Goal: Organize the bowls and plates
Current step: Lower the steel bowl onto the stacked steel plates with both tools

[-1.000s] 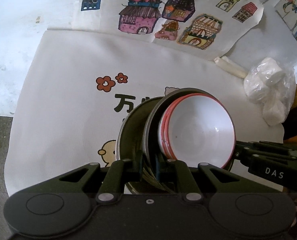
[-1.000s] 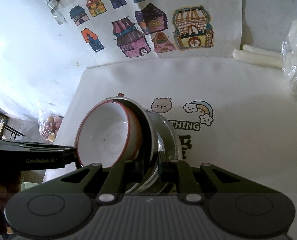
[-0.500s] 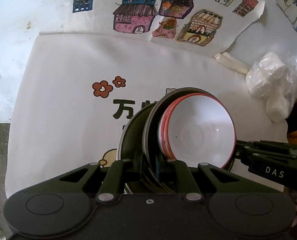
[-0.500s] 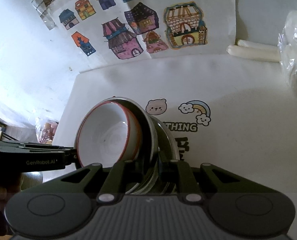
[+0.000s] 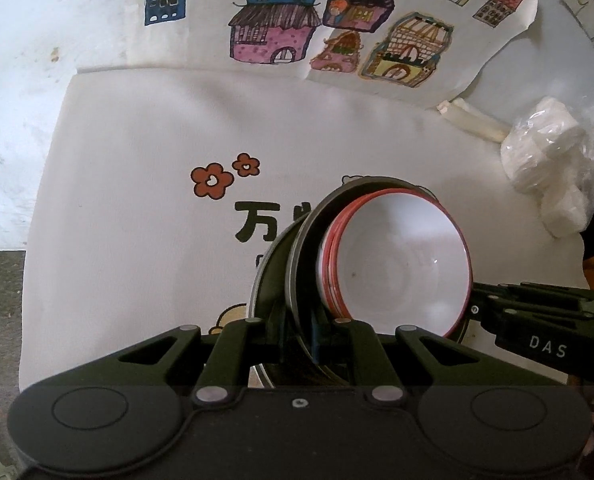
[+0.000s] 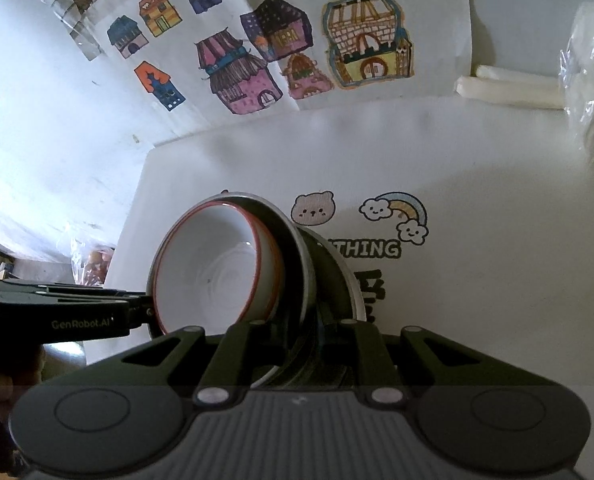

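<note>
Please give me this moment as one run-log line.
left hand-held gripper: shut on bowl stack | right hand-held gripper: shut on bowl stack | stack: tilted above cloth

Black left gripper [image 5: 297, 344], silver screws, "DAS" lettering

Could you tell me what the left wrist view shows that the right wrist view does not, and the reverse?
Only the left wrist view shows the two red flowers printed on the cloth and the right gripper reaching in from the side. Only the right wrist view shows the bear face, the rainbow with clouds and the left gripper. Both show the stack of metal plates with the red-rimmed white bowls nested inside, each gripper shut on the stack's rim, the house drawings and the plastic bag.
</note>
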{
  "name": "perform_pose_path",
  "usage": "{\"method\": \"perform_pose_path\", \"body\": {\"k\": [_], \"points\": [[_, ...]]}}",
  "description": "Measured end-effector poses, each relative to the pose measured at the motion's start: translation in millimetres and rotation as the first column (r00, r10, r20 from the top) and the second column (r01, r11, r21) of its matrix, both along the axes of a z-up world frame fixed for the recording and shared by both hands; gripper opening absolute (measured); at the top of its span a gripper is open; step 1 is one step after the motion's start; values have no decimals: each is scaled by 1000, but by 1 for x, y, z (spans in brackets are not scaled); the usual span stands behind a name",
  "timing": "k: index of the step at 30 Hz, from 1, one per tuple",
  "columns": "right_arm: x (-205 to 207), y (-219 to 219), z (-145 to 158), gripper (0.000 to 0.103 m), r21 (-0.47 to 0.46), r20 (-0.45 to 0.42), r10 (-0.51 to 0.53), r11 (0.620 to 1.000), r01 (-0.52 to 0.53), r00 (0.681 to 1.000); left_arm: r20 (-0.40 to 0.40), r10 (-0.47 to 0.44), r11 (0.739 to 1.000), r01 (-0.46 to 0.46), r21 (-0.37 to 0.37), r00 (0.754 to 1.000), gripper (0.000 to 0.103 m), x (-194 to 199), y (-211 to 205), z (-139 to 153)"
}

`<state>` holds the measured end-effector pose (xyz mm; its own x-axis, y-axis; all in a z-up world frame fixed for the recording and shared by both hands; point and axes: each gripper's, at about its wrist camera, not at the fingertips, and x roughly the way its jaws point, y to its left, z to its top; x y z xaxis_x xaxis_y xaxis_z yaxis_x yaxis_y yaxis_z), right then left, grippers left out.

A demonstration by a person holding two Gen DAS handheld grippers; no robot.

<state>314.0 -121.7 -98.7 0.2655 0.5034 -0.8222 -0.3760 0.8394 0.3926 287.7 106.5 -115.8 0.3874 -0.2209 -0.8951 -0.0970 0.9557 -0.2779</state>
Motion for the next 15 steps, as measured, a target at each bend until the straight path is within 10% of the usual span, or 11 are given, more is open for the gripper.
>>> {"method": "perform_pose_path", "body": {"k": [15], "points": [[3, -1, -7, 14, -1, -19, -4, 1000, 4, 1000, -4, 4, 1000, -4, 3, 1000, 10, 1, -1, 0]]}}
